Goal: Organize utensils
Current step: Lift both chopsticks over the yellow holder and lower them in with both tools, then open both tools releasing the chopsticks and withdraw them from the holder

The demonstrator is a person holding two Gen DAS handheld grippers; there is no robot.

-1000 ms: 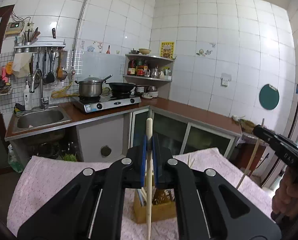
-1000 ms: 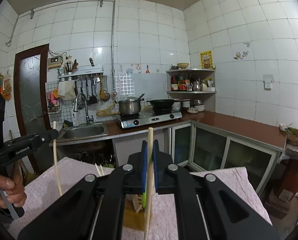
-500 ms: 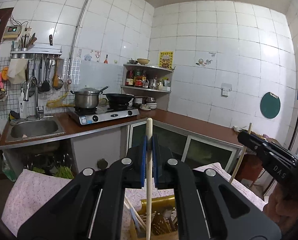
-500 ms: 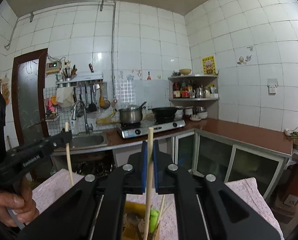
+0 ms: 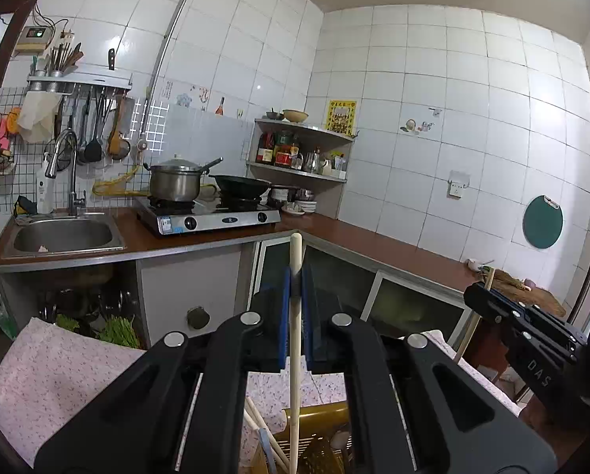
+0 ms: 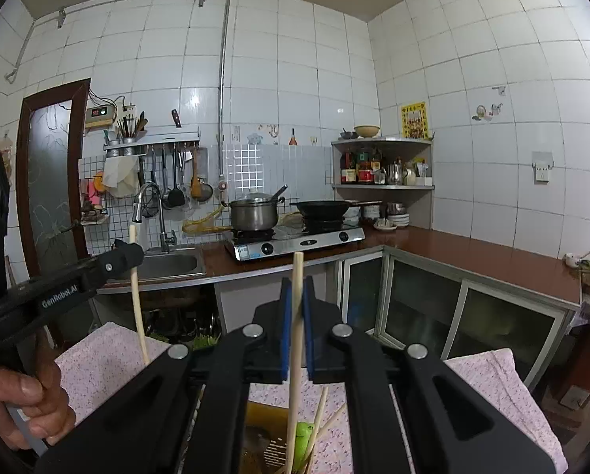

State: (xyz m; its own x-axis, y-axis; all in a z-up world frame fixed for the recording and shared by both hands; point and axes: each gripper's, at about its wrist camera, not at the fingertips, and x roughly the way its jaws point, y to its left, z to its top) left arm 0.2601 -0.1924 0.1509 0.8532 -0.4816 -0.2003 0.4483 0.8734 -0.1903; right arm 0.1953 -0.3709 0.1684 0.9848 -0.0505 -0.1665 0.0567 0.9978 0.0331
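My left gripper (image 5: 295,288) is shut on a pale wooden chopstick (image 5: 295,355), held upright above a yellow-brown utensil holder (image 5: 318,426) with several utensils in it. It also shows in the right wrist view (image 6: 131,254), with its chopstick (image 6: 138,308) hanging down. My right gripper (image 6: 298,296) is shut on a second wooden chopstick (image 6: 296,375), upright over the same holder (image 6: 263,434), which holds chopsticks and a green item (image 6: 304,434). The right gripper also shows in the left wrist view (image 5: 476,296).
The holder stands on a table under a pink patterned cloth (image 5: 57,367). Beyond it is a brown kitchen counter (image 5: 374,237) with a sink (image 5: 63,235), a gas stove (image 5: 208,215) with a pot and a wok, and a corner shelf (image 5: 298,150).
Both grippers have risen with their chopsticks; the holder and cloth have dropped lower in both views. Both stay shut on their chopsticks.
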